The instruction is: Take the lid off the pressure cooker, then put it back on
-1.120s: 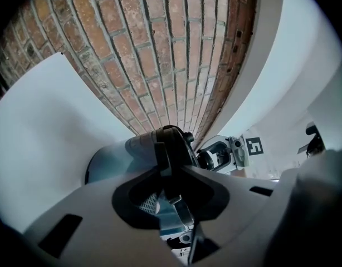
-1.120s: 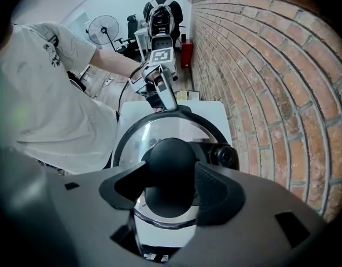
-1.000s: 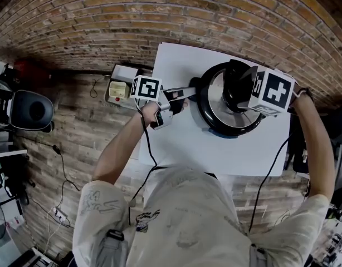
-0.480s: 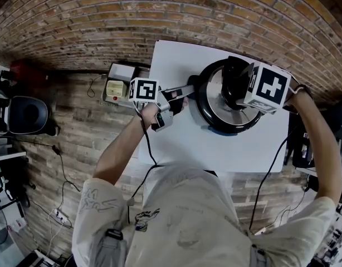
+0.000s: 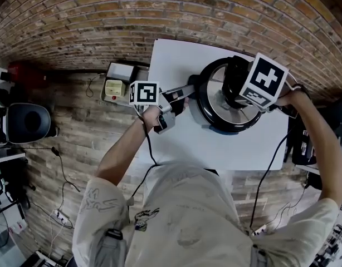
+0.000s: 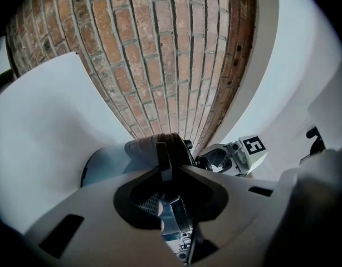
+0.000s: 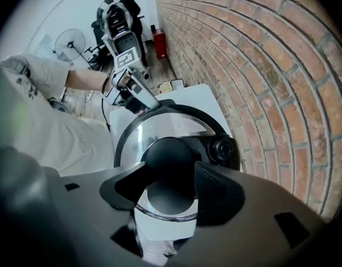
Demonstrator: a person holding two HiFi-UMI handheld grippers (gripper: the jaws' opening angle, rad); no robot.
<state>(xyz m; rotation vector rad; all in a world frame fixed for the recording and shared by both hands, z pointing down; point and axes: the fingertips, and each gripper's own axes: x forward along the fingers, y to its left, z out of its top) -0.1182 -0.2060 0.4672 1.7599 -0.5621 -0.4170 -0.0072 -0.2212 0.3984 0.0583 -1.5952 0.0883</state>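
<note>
The pressure cooker (image 5: 203, 115) stands on the white table (image 5: 176, 60) with its steel lid (image 5: 215, 105) on. My right gripper (image 5: 235, 90) points down over the lid's middle and is shut on the black knob (image 7: 168, 157), a jaw on each side. A black valve (image 7: 221, 148) sits beside the knob. My left gripper (image 5: 179, 93) lies level at the cooker's left. Its jaws have just been closing, and they are shut on the long black handle (image 6: 162, 154), which lies between them.
A brick wall (image 5: 160, 10) runs behind the table. On the brick floor to the left are a grey box (image 5: 118, 82) and an office chair (image 5: 29, 121). Cables hang off the table's near edge. A person (image 7: 115, 7) stands far off.
My right gripper has rolled on the knob, and its marker cube has swung round to the left. My left gripper stays at the handle.
</note>
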